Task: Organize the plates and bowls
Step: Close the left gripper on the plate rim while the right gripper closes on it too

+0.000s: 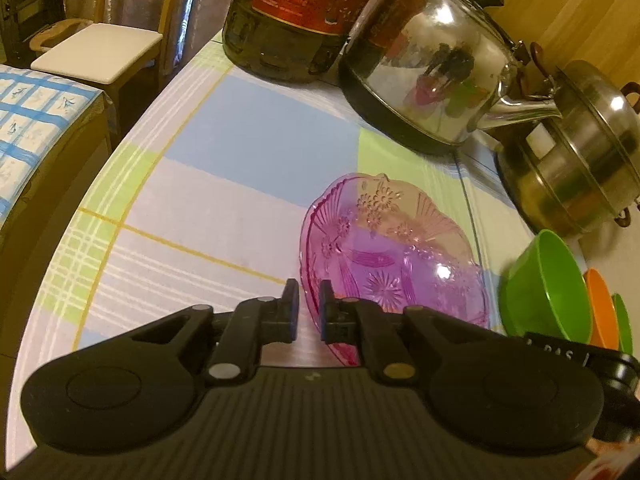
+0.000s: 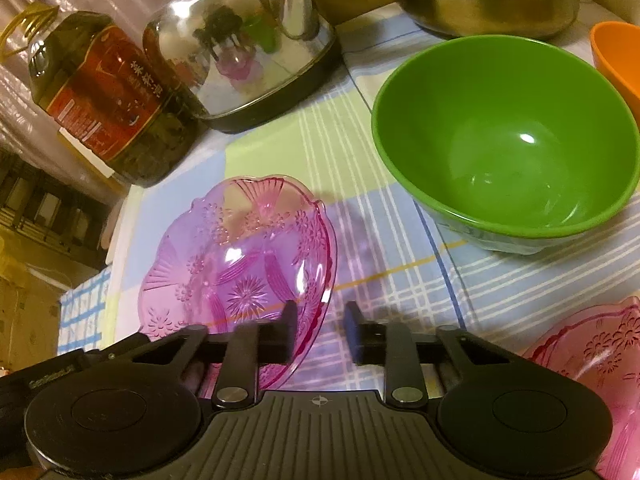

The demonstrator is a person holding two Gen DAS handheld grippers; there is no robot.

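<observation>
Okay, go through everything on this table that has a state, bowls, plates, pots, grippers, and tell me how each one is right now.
left gripper: open, at pink plate's rim
right gripper: open, holding nothing
pink plate: upright, empty
second pink plate: upright, partly out of view
green bowl: upright, empty
orange bowl: upright, contents hidden
kettle: upright, lid on
steel pot: lid on
oil bottle: upright

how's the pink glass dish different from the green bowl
The pink glass dish is see-through, the green bowl opaque. The dish is shallow with embossed flowers and a scalloped rim; the bowl is deep, plain and round-rimmed. The dish looks tilted, the bowl upright. Both are empty, on the checked tablecloth.
</observation>
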